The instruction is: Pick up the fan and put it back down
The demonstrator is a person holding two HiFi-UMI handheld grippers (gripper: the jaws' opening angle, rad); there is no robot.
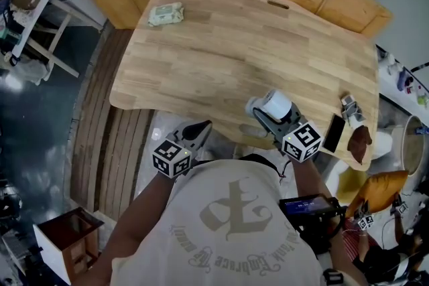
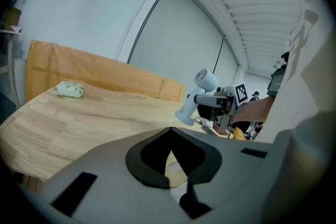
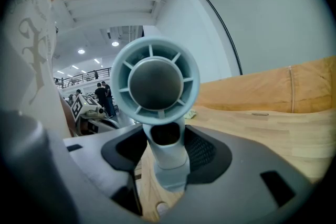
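Right of centre in the head view, the fan (image 1: 275,104) is clamped by its handle in the right gripper (image 1: 266,122), base tilted down toward the table (image 1: 221,43) just beneath; the left gripper (image 1: 199,130), closed and empty, is held farther off.

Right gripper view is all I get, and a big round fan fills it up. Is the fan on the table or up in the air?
Observer: The left gripper view shows the handheld fan from the side. It is tilted, and its foot looks just clear of the wooden table.
Operator: What's my other gripper doing?
Observer: The left gripper is shut on nothing and hangs at the table's near edge.
Operator: Is anything close to where I'd put the fan down?
Observer: A black phone lies at the table's right edge, beside the right gripper.
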